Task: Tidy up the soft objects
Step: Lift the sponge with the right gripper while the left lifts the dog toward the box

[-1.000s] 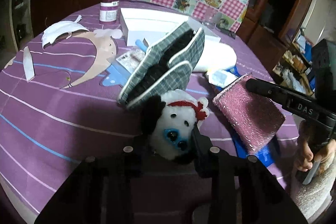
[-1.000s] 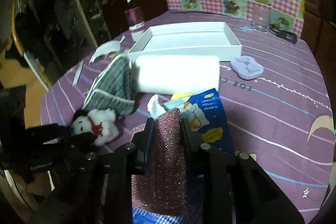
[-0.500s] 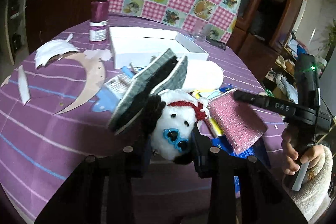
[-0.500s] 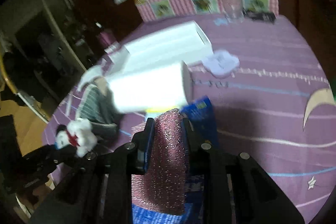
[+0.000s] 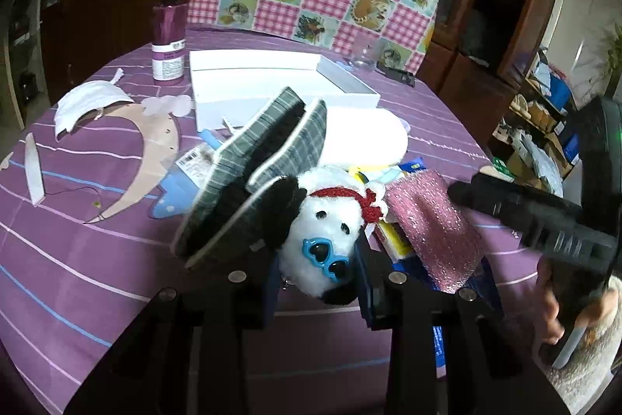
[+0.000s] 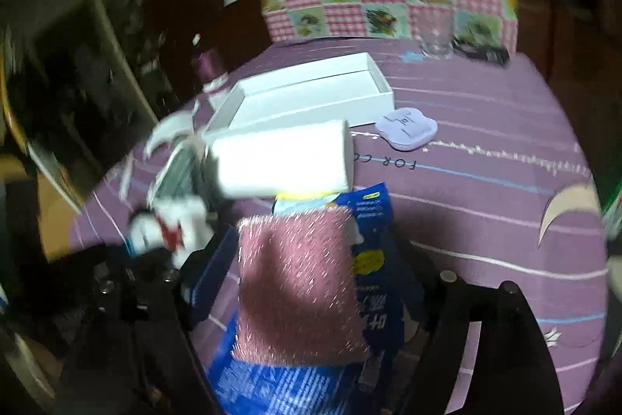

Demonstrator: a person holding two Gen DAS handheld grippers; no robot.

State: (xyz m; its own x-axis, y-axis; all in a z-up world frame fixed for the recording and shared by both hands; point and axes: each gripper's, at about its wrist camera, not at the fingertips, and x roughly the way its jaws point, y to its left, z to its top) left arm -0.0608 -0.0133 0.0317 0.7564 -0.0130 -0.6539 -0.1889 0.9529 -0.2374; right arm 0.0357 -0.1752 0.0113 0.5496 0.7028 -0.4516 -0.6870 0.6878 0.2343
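Your left tool [image 5: 318,259] grips white plush dog with red headband [image 5: 330,232], lifted above purple striped desk [image 5: 77,259]. Your right tool [image 6: 311,259] jaws opening; pink glittery sponge [image 6: 295,282] between them, lying on blue packet [image 6: 369,220], seems released. Step: placing. Next probably carry dog to white shallow box [image 5: 264,80], approach low.

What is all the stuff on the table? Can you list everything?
plush dog: 1, white and black, red headband, in left claw
slippers: 2, grey plaid, behind dog
sparkly sponge: 1, pink, on blue packet
blue packet: 1, table front
white roll: 1, before box
box: 1, white, open, table middle
bottle: 1, purple, far left
glass: 1, clear, far edge
left claw: shut on dog
right claw: opening, sponge between
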